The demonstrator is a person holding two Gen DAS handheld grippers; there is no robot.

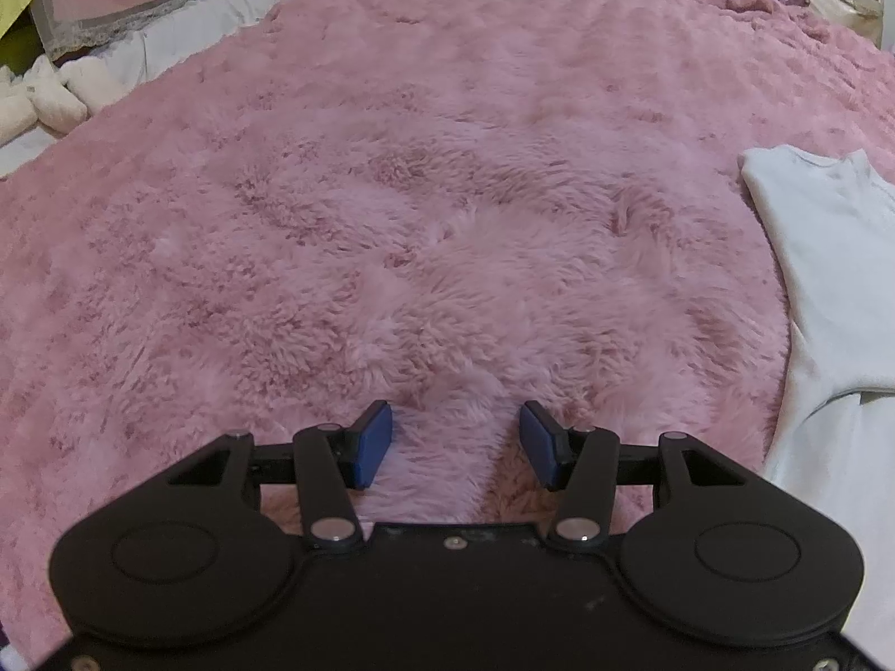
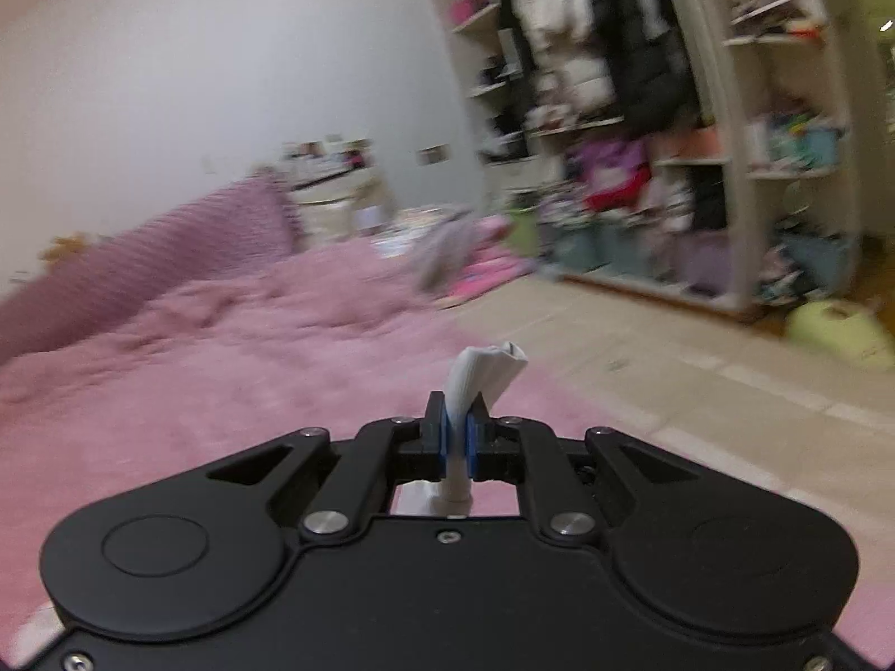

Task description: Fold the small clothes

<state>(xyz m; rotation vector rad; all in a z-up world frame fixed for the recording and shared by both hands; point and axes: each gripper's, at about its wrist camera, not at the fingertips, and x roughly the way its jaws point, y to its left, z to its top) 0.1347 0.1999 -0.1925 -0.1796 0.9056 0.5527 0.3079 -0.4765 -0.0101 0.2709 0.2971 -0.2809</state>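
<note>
White garment [image 1: 828, 291] lies flat on the pink fluffy blanket [image 1: 425, 212], at the blanket's right side in the left wrist view. Its long axis runs from the near edge of the blanket toward the far edge, with the neckline end pointing away from the camera. The cloth is plain, pale and smooth, with a curved cut-out edge partway along and one fold line lower down. The left gripper [image 1: 456, 442] hangs over bare blanket beside the garment, not touching it; its jaws stand moderately apart with nothing between the blue pads [image 1: 372, 444]. The right gripper [image 2: 458, 436] has its jaws clamped on a bunched strip of white cloth [image 2: 484, 372], which sticks up past the fingertips, above the blanket's edge. Whether that strip belongs to the same garment cannot be told. The background there is motion-blurred: shelves [image 2: 755, 128] behind the floor [image 2: 643, 346].
</note>
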